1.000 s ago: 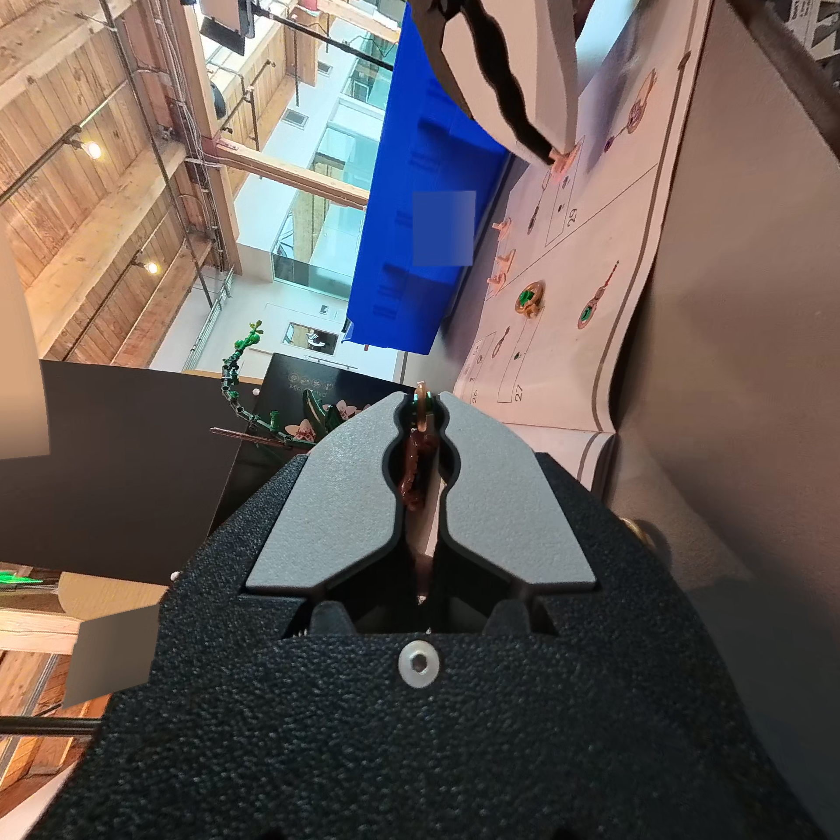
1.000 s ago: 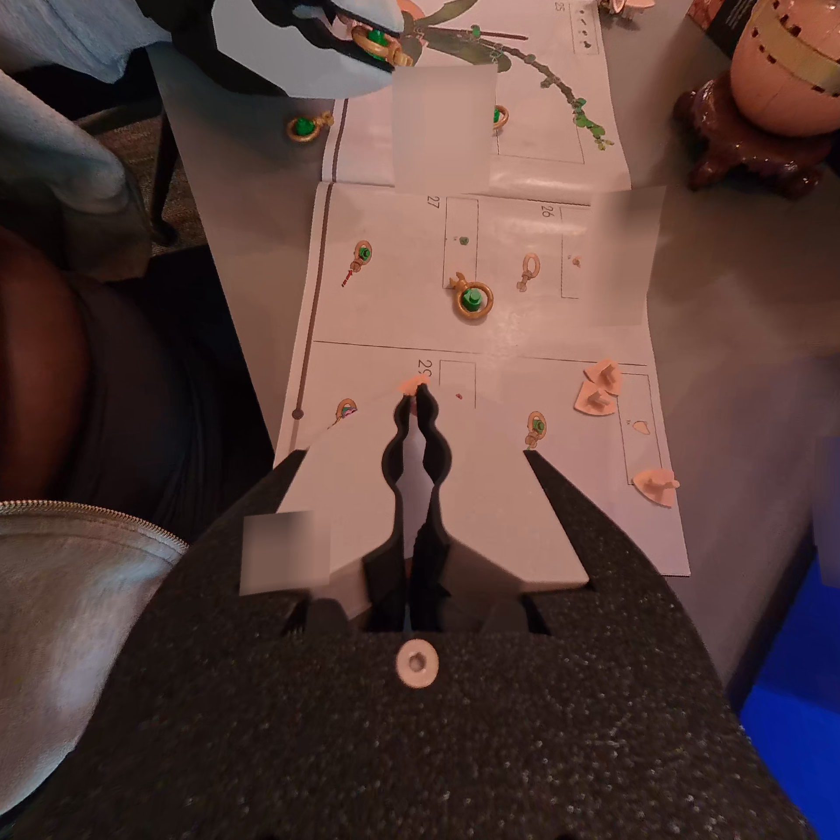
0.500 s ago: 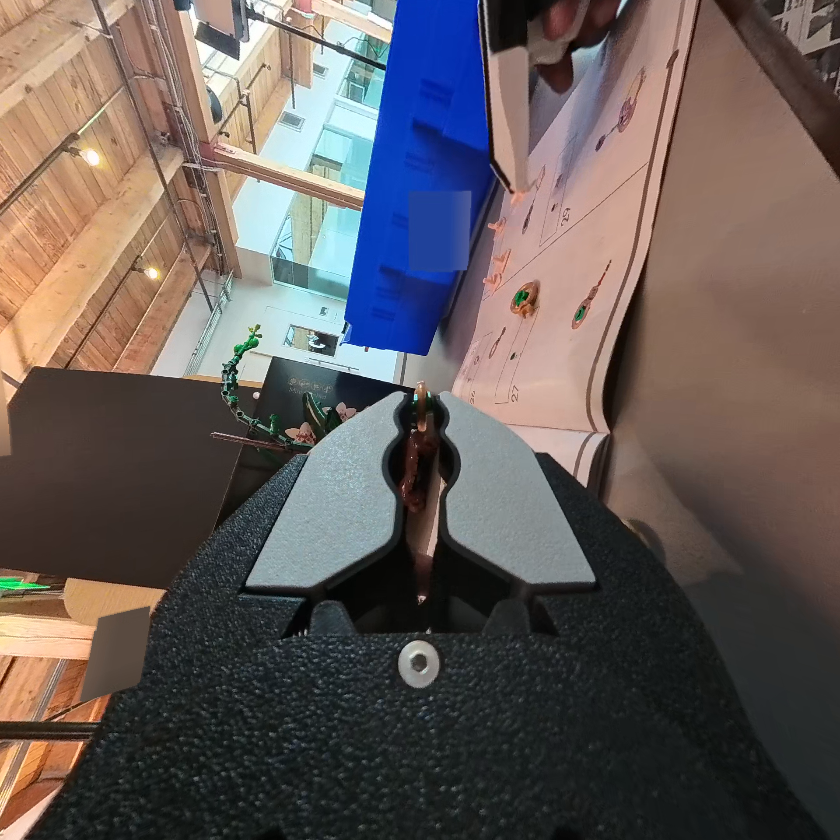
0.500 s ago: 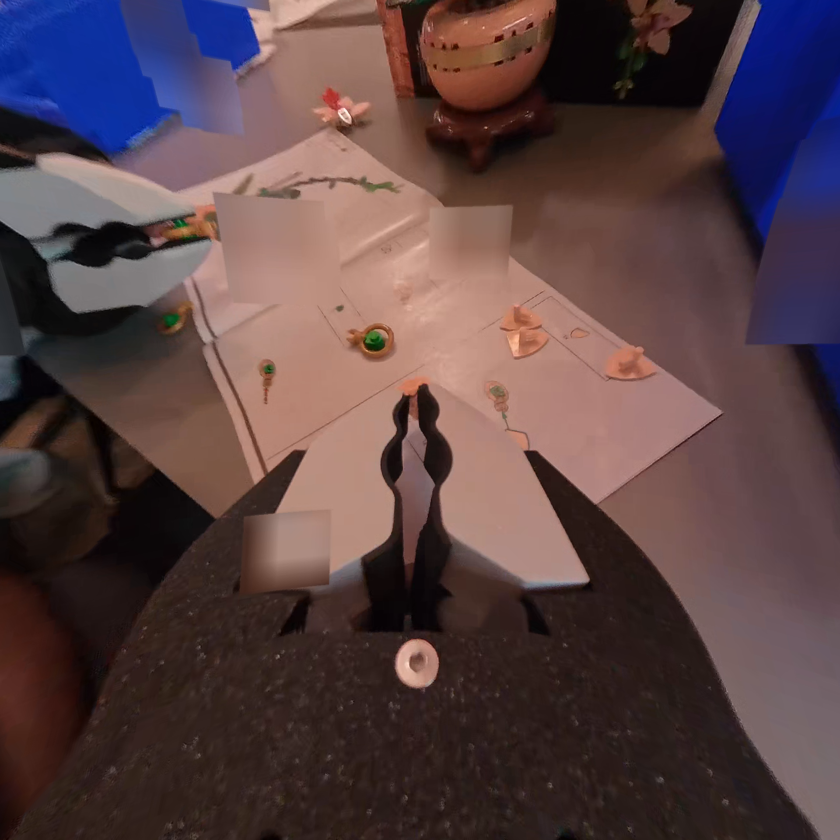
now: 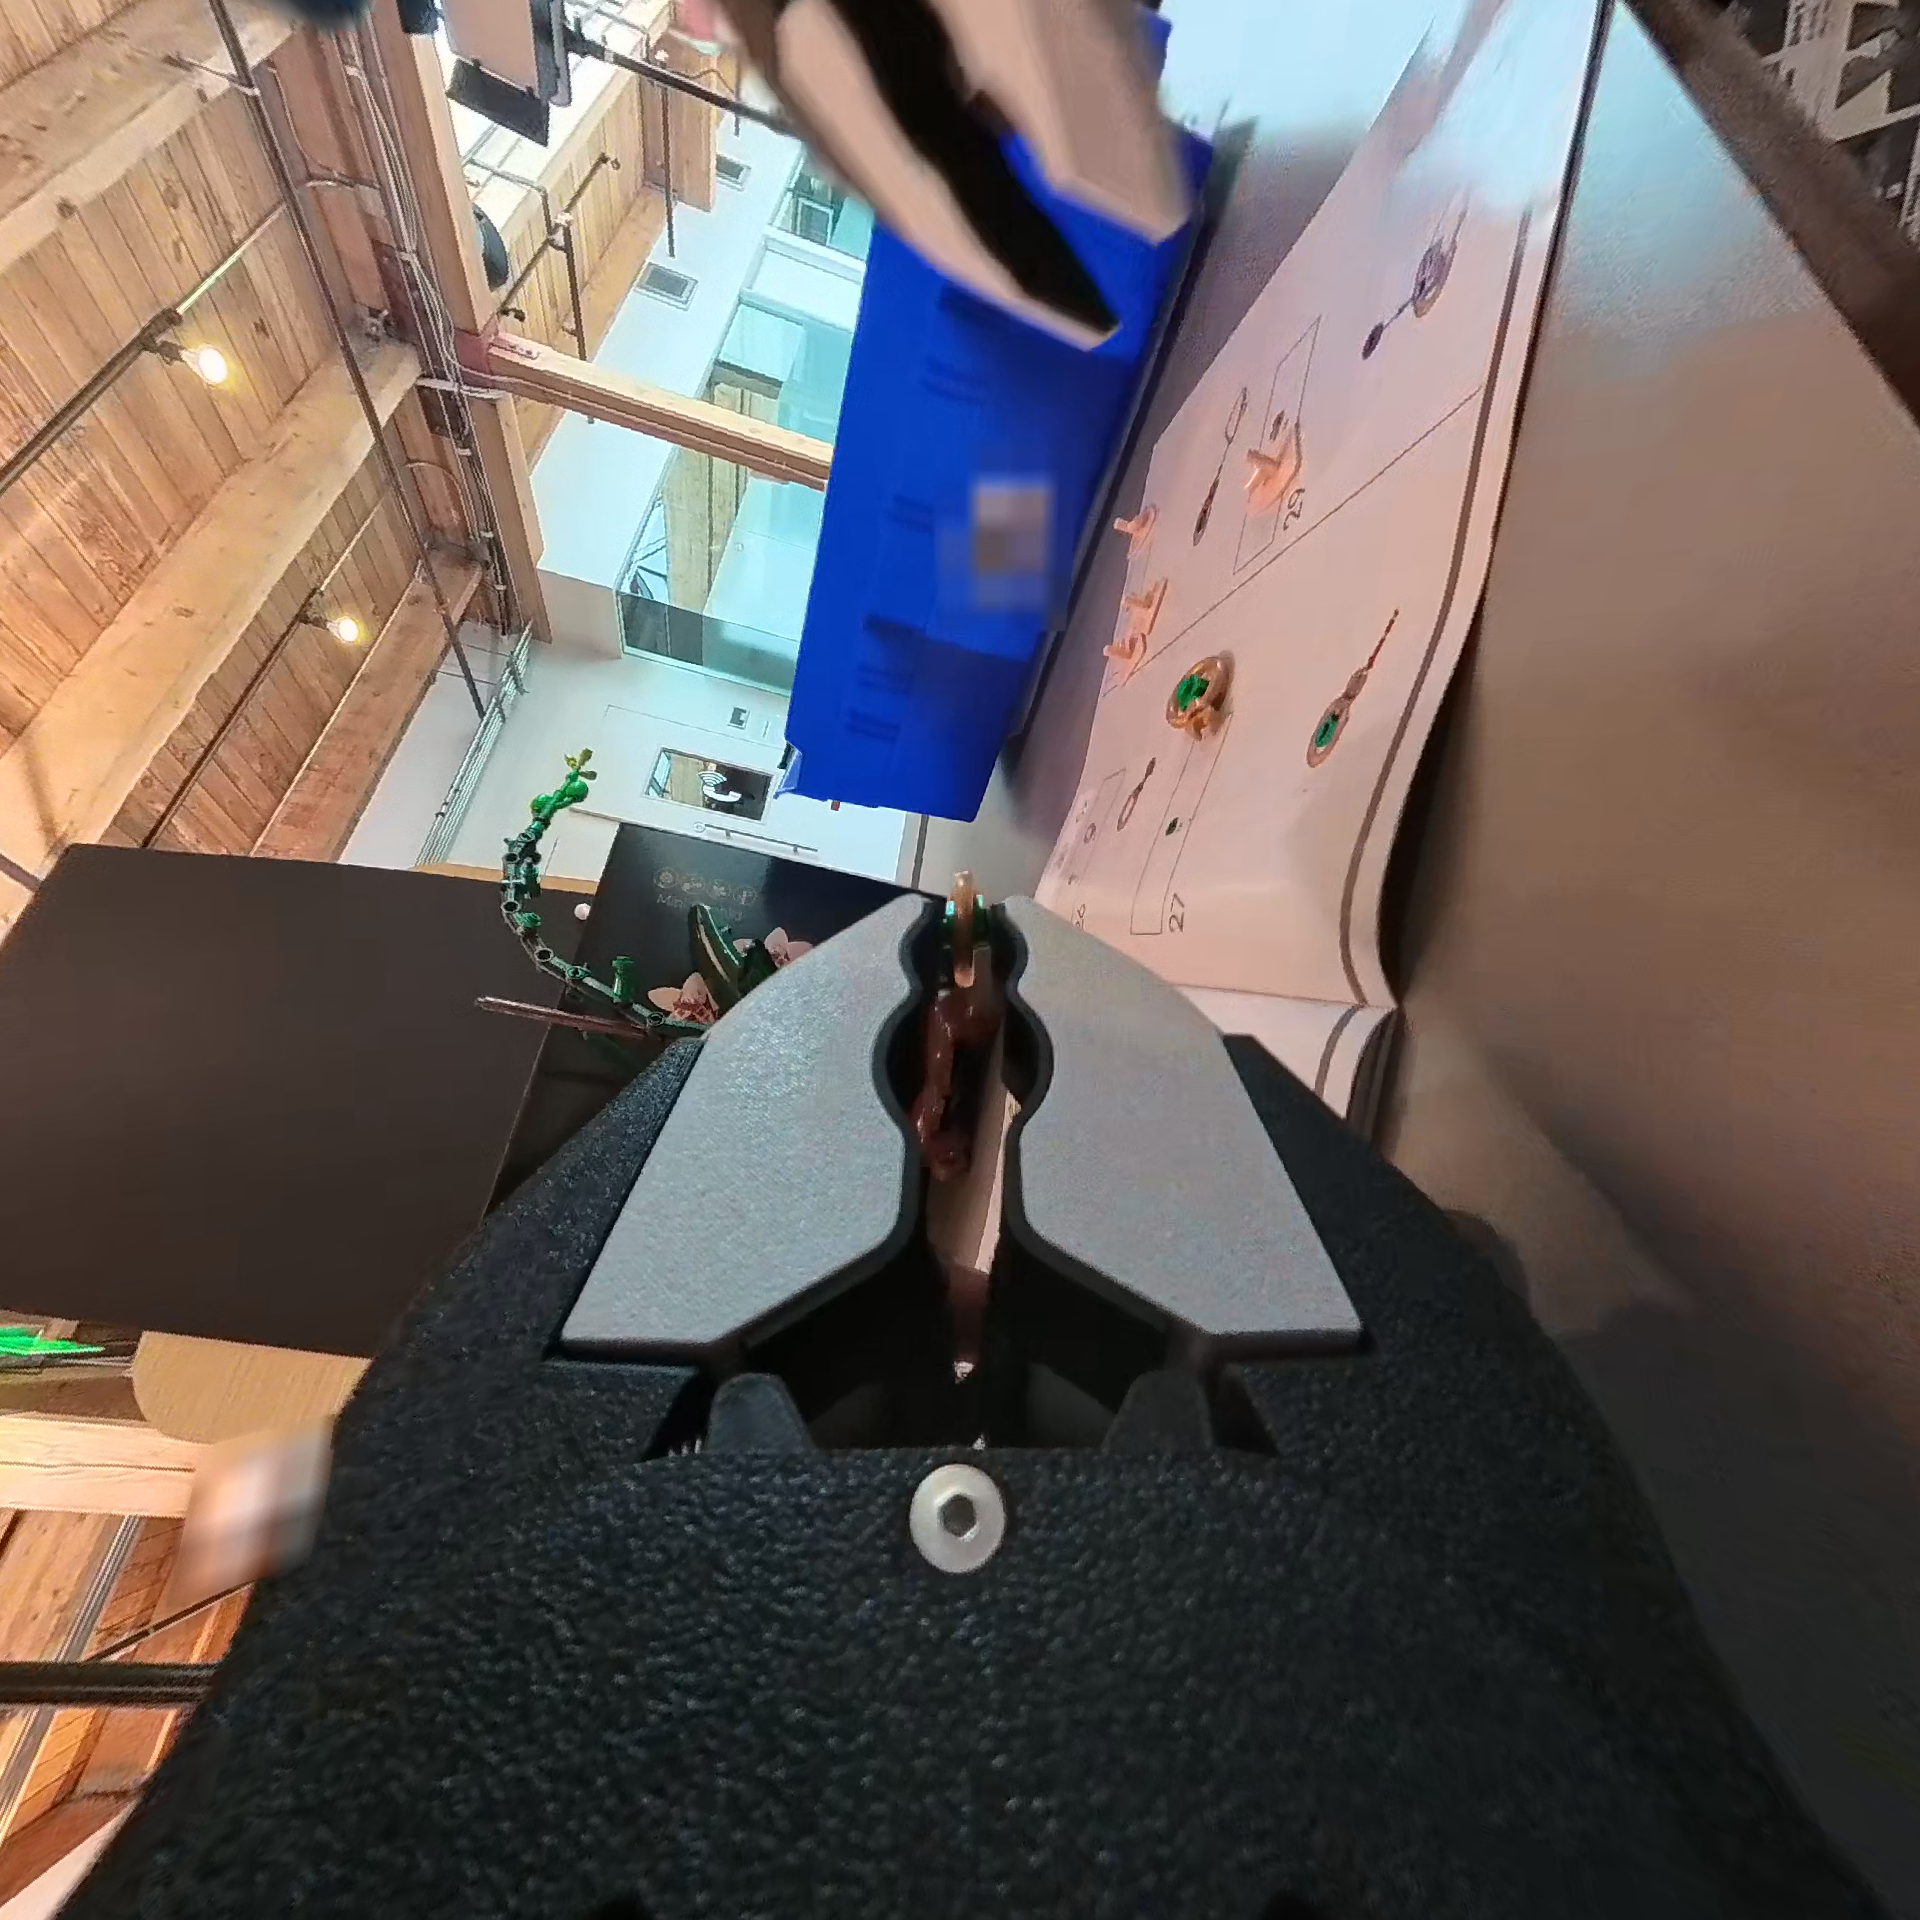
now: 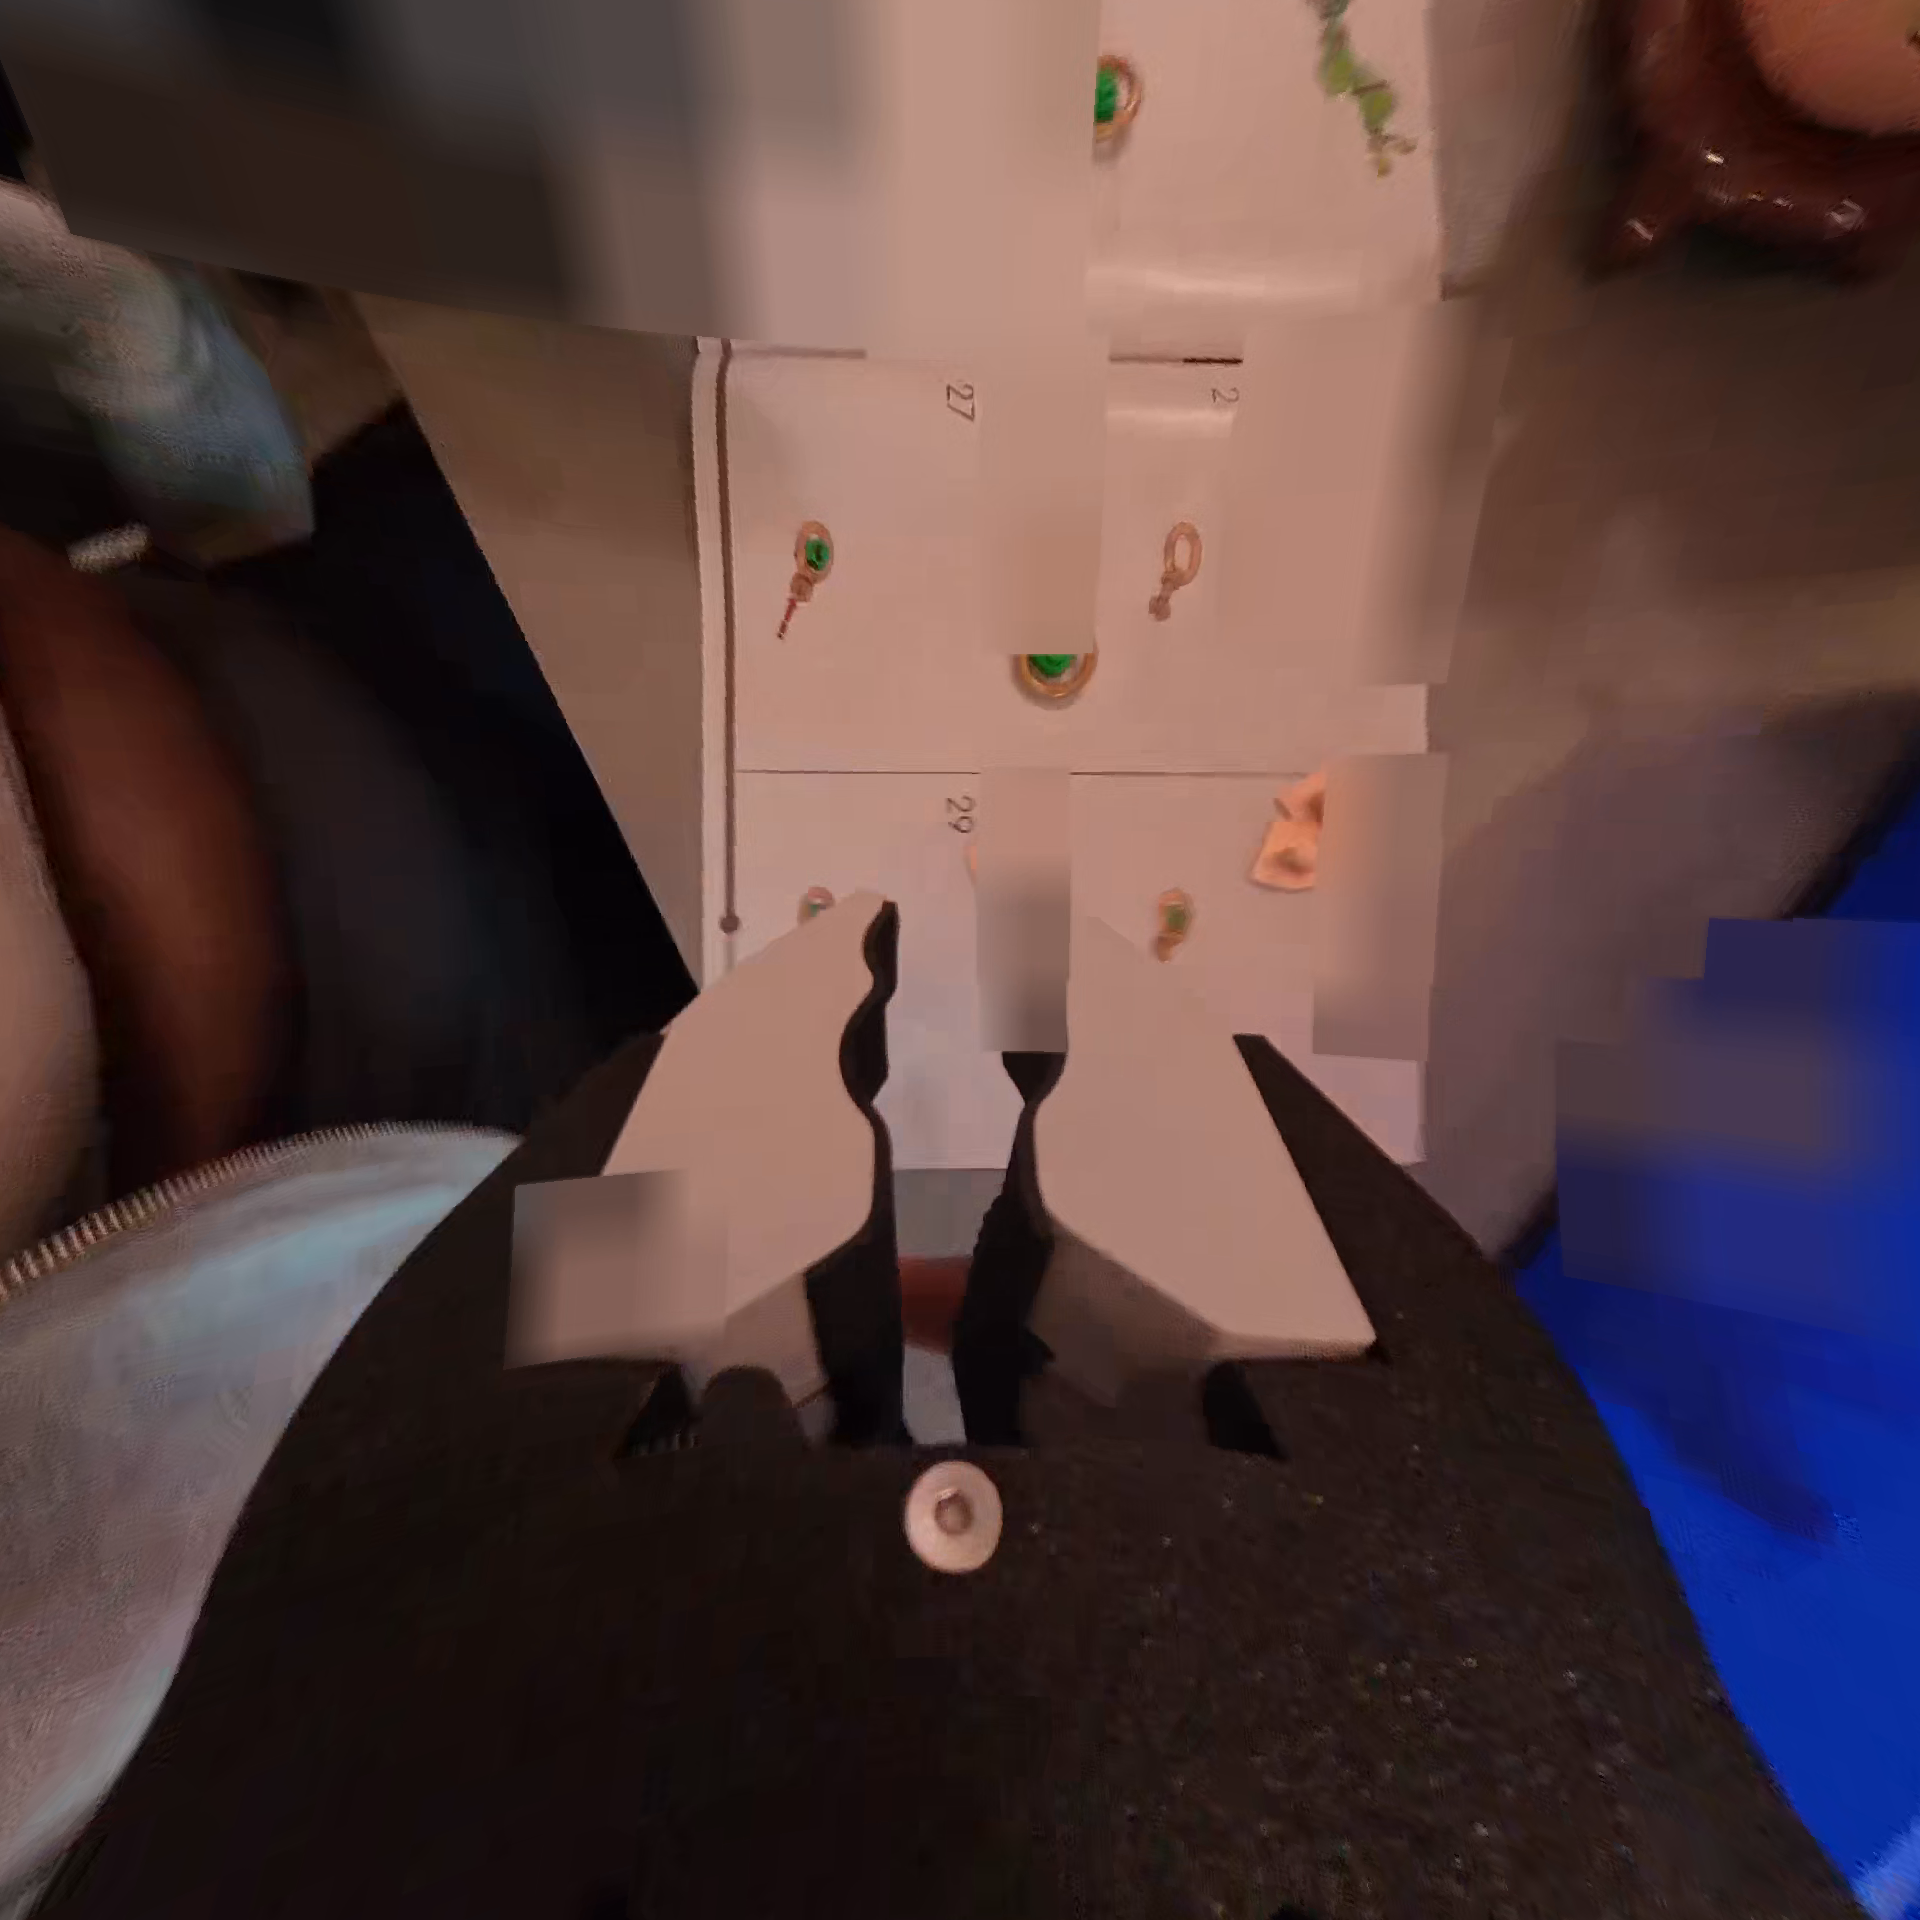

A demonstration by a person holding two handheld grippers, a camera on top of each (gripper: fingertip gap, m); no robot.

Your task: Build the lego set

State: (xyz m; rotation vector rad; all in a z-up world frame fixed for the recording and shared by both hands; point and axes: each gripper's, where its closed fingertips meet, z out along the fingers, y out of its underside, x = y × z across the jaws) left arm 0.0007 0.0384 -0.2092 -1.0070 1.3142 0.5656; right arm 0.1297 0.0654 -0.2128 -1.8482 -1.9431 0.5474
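Observation:
My left gripper (image 5: 966,920) is shut on a small flower stalk (image 5: 951,1081): a tan ring with a green stud on a dark brown stem. It is held sideways above the open instruction booklet (image 5: 1382,499). My right gripper (image 6: 966,935) is open and empty, just above the booklet (image 6: 862,707); it shows blurred at the top of the left wrist view (image 5: 987,156). A pink petal (image 5: 1268,473) lies on the page under it. More pink petals (image 5: 1138,613) and a gold ring with a green stud (image 5: 1200,696) lie on the page.
A blue bin (image 5: 935,540) stands along the booklet's far side. A black box (image 5: 665,914) and a green lego stem (image 5: 540,862) are behind my left gripper. A brown vase base (image 6: 1745,187) is at the top right. A person's sleeve (image 6: 208,1351) is close on the left.
My right gripper has opened and let go of the pink petal, which now lies on the booklet, and has swung back over the page. My left gripper has held still with its stalk.

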